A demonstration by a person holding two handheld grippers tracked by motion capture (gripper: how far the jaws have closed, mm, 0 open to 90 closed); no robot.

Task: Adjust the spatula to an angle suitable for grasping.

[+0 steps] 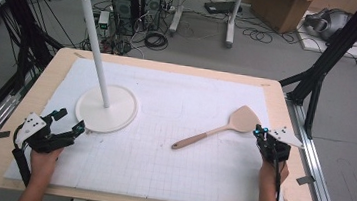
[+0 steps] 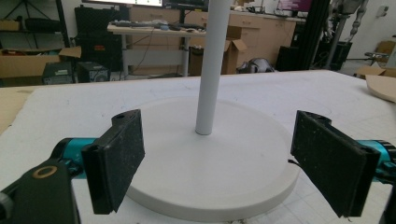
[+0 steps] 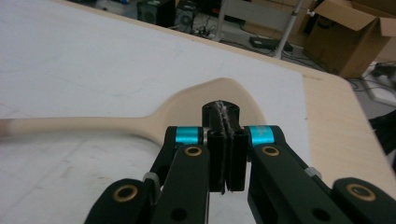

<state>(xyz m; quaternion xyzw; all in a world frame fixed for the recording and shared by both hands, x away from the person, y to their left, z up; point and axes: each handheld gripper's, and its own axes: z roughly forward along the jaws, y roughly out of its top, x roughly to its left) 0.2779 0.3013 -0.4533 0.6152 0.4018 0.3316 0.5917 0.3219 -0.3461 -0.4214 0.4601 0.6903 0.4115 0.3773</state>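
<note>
A white stand with a round base (image 1: 106,109) (image 2: 219,163) and a tall pole (image 1: 95,44) (image 2: 211,65) topped by hooks rises at the left of the white mat. My left gripper (image 1: 66,121) (image 2: 219,163) is open just in front of the base, its jaws spread wide on either side of it. A wooden spatula (image 1: 224,127) (image 3: 140,119) lies on the mat at the right, blade toward the far right. My right gripper (image 1: 260,131) (image 3: 225,154) is shut with nothing between the jaws, right beside the blade's near edge.
The wooden table (image 1: 285,122) carries a white gridded mat (image 1: 171,150). Black frame posts (image 1: 321,60) stand at the table's right and left sides. Computers, cables and cardboard boxes (image 1: 282,6) sit on the floor beyond.
</note>
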